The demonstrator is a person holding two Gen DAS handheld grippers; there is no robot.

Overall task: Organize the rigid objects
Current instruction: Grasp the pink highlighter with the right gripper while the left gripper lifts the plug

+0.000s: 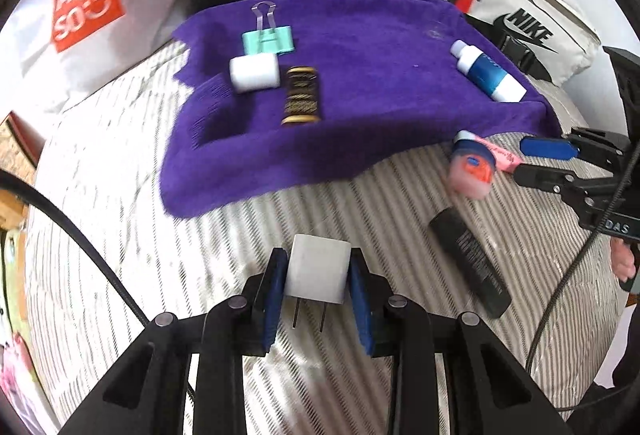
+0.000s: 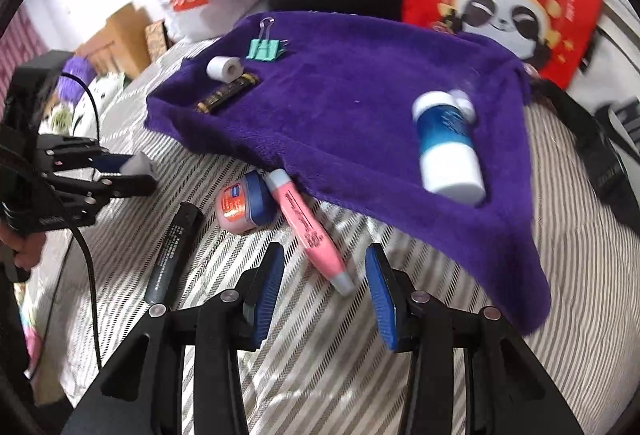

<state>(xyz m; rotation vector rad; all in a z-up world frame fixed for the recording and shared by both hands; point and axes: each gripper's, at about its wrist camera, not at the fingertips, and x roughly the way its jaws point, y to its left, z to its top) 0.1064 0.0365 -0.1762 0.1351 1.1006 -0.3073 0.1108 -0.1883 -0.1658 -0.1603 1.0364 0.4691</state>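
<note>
Left gripper (image 1: pixel 318 277) angled steeply downward, blue pads (image 1: pixel 275 299) pressed flat against both sides of the white plug adapter (image 1: pixel 318 275), prongs pointing back toward the wrist. Seen from the right wrist, same gripper (image 2: pixel 134 171) off to the left, a hand (image 2: pixel 22 255) wrapped around its grip. Right gripper (image 2: pixel 324 279) also tilted down, jaws parted with nothing clamped, one pad (image 2: pixel 380 299) just right of the adapter-side neighbour, the pink tube (image 2: pixel 308 231).
</note>
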